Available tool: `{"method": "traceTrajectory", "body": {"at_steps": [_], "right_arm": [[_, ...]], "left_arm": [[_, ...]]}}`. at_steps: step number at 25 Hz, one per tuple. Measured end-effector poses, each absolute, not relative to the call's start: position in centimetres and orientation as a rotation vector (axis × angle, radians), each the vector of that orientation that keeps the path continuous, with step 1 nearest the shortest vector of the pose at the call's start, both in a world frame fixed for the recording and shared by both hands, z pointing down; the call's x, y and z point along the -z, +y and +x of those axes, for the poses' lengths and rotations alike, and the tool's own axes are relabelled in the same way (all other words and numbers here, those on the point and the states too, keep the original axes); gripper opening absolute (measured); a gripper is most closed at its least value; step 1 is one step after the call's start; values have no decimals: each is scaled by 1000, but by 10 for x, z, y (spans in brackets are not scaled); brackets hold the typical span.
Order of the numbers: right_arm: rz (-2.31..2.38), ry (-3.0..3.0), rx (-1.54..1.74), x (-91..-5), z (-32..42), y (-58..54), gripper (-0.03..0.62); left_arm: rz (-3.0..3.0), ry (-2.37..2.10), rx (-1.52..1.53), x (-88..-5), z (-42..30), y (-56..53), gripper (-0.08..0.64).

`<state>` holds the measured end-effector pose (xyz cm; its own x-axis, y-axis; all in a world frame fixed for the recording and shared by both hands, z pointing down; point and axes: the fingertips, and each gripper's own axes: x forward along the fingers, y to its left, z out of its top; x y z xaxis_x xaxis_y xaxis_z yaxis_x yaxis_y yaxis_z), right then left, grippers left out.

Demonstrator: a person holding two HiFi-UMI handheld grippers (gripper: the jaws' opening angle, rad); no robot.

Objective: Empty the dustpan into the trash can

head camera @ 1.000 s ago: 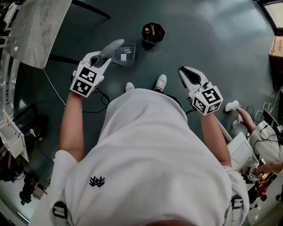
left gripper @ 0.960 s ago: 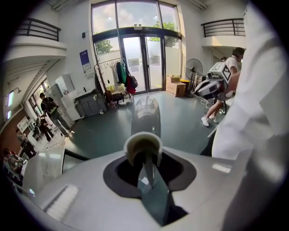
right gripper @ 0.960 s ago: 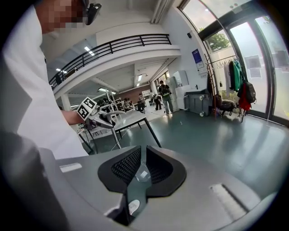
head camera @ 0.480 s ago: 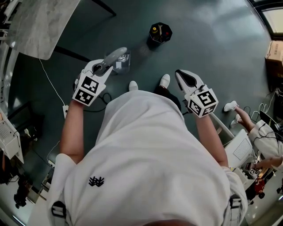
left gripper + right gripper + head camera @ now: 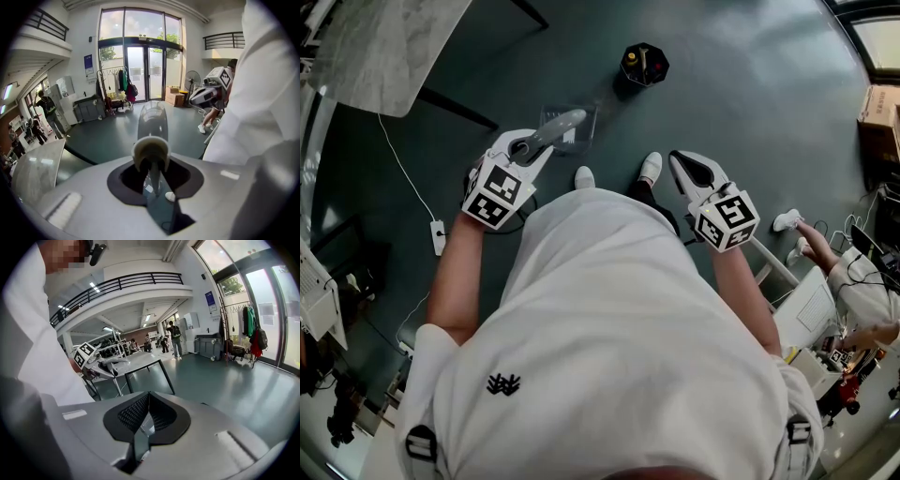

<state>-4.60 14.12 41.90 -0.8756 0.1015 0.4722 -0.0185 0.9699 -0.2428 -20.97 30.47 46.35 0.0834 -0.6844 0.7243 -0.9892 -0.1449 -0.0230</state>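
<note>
In the head view a clear dustpan (image 5: 570, 128) with a grey handle (image 5: 551, 131) hangs over the dark floor, held by my left gripper (image 5: 530, 148), which is shut on the handle. The black trash can (image 5: 645, 64) stands on the floor beyond it, up and to the right, with some items inside. My right gripper (image 5: 679, 160) is shut on nothing, in front of the person's right side. The left gripper view shows the handle's round end (image 5: 151, 150) clamped between the jaws. In the right gripper view the closed jaws of my right gripper (image 5: 147, 398) hold nothing.
A marble-topped table (image 5: 375, 47) with black legs stands at the upper left. A white cable and power strip (image 5: 438, 236) lie on the floor on the left. A cardboard box (image 5: 881, 112) and a seated person (image 5: 853, 281) are at the right. The holder's shoes (image 5: 649, 169) point toward the can.
My left gripper and the dustpan have shifted a little to the right, and the handle now lies flatter, pointing more toward the can. The right gripper has barely moved.
</note>
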Motion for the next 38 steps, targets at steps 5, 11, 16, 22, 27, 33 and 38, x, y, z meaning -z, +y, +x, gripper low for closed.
{"method": "traceTrajectory", "body": {"at_steps": [5, 11, 16, 22, 27, 33, 38], "right_arm": [[-44, -2617, -325, -417, -45, 147, 2], [-40, -2624, -329, -419, -46, 153, 2], [-31, -2629, -342, -420, -46, 153, 2], [-44, -2618, -334, -424, -51, 154, 2], [-49, -2612, -324, -425, -55, 152, 2], [-53, -2601, -308, -427, -65, 152, 2], [-36, -2590, -295, -429, -72, 148, 2]], "left_arm": [[1913, -1610, -829, -463, -202, 305, 146], [1948, -1600, -824, -462, -196, 303, 146], [1954, -1574, -848, -463, -194, 304, 146], [1939, -1576, -857, -467, -200, 306, 146], [1932, -1575, -856, -468, -200, 306, 146], [1962, -1565, -853, -466, -204, 305, 146], [1991, -1549, -857, -466, -205, 301, 146]]}}
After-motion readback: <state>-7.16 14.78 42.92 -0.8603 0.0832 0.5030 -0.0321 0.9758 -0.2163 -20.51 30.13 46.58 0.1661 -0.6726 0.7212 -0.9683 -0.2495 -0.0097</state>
